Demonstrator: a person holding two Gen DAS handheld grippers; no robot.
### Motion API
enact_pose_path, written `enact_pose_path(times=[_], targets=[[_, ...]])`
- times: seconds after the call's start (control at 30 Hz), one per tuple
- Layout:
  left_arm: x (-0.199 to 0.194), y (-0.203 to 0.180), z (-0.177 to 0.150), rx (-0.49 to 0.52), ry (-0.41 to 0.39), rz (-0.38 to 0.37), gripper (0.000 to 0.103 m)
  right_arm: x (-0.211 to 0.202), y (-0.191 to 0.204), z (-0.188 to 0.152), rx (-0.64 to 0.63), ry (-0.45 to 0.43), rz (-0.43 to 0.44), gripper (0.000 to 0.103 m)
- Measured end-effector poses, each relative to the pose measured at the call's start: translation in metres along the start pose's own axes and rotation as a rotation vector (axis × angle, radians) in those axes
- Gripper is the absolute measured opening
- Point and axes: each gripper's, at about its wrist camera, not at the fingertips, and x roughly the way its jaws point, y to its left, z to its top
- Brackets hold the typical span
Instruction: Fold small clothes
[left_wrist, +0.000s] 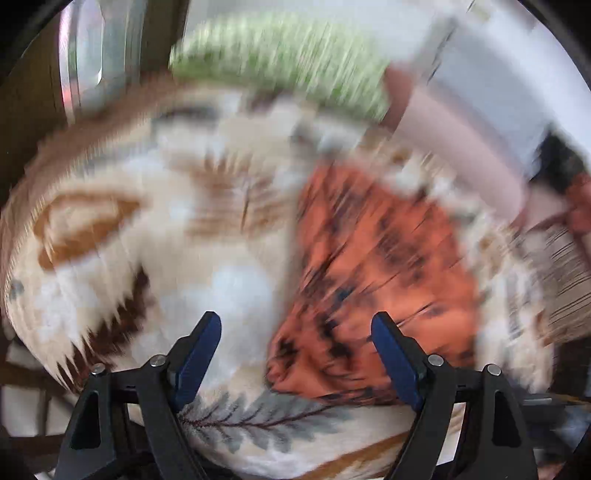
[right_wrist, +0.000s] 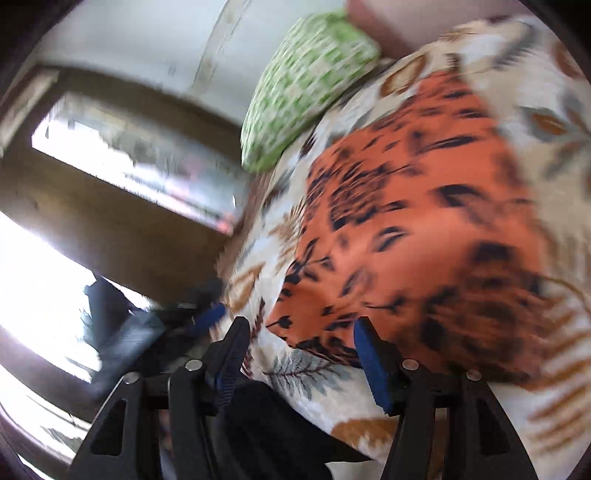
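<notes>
An orange garment with black leaf print (left_wrist: 373, 266) lies spread on a bed with a cream leaf-patterned cover (left_wrist: 177, 229). Both views are motion-blurred. My left gripper (left_wrist: 295, 332) is open and empty, hovering above the garment's near left corner. The garment also shows in the right wrist view (right_wrist: 413, 206). My right gripper (right_wrist: 299, 336) is open and empty, its jaws wide apart over the garment's near corner at the bed edge. The left gripper (right_wrist: 207, 314) shows blurred at the left of that view.
A green-and-white patterned pillow (left_wrist: 280, 62) lies at the head of the bed, also in the right wrist view (right_wrist: 306, 85). A person's arm (left_wrist: 454, 147) reaches in at the right. A window (right_wrist: 140, 173) and brown wall stand beside the bed.
</notes>
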Motion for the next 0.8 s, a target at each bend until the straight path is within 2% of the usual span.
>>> enact_pose_path(times=[0.03,0.07,0.1,0.17,0.23,0.3,0.4,0.5,0.6,0.67,0.7,0.73,0.77,0.8], targets=[[0.021,0.008,-0.005,-0.034,0.076,0.024,0.059,-0.013,-0.007,0.0,0.016,-0.026,-0.007,0.063],[0.029,0.017,-0.01,-0.068,0.092,0.008,0.06,-0.026,-0.013,0.002,0.031,-0.045,-0.012,0.063],[0.023,0.022,-0.014,-0.074,0.056,-0.017,0.06,-0.04,-0.022,0.002,0.055,-0.07,-0.022,0.063],[0.013,0.021,-0.018,-0.067,0.047,0.005,0.06,-0.064,-0.038,0.006,0.098,-0.109,-0.036,0.064],[0.005,0.025,-0.02,-0.088,0.053,-0.009,0.06,-0.075,-0.051,0.013,0.125,-0.125,-0.051,0.068],[-0.005,0.025,-0.018,-0.096,0.036,0.001,0.059,-0.079,-0.06,0.025,0.141,-0.126,-0.068,0.068],[-0.028,0.007,-0.003,-0.035,-0.057,-0.004,0.06,-0.069,-0.07,0.043,0.163,-0.107,-0.057,0.07],[-0.042,-0.029,0.018,0.076,-0.144,-0.05,0.069,-0.048,-0.088,0.063,0.218,-0.046,-0.03,0.073],[-0.025,-0.061,0.036,0.167,-0.157,-0.055,0.072,-0.022,-0.102,0.079,0.265,0.005,0.015,0.073],[0.003,-0.073,0.041,0.229,-0.112,0.002,0.072,-0.004,-0.112,0.083,0.329,0.024,0.019,0.073],[0.026,-0.075,0.04,0.254,-0.051,0.084,0.072,0.004,-0.117,0.083,0.346,0.049,0.018,0.073],[0.041,-0.072,0.037,0.256,-0.001,0.126,0.072,0.018,-0.125,0.081,0.379,0.103,0.014,0.072],[0.051,-0.067,0.036,0.233,0.024,0.125,0.074,0.023,-0.127,0.08,0.384,0.107,0.002,0.066],[0.051,-0.059,0.034,0.193,0.007,0.104,0.076,0.023,-0.122,0.081,0.369,0.106,0.001,0.037]])
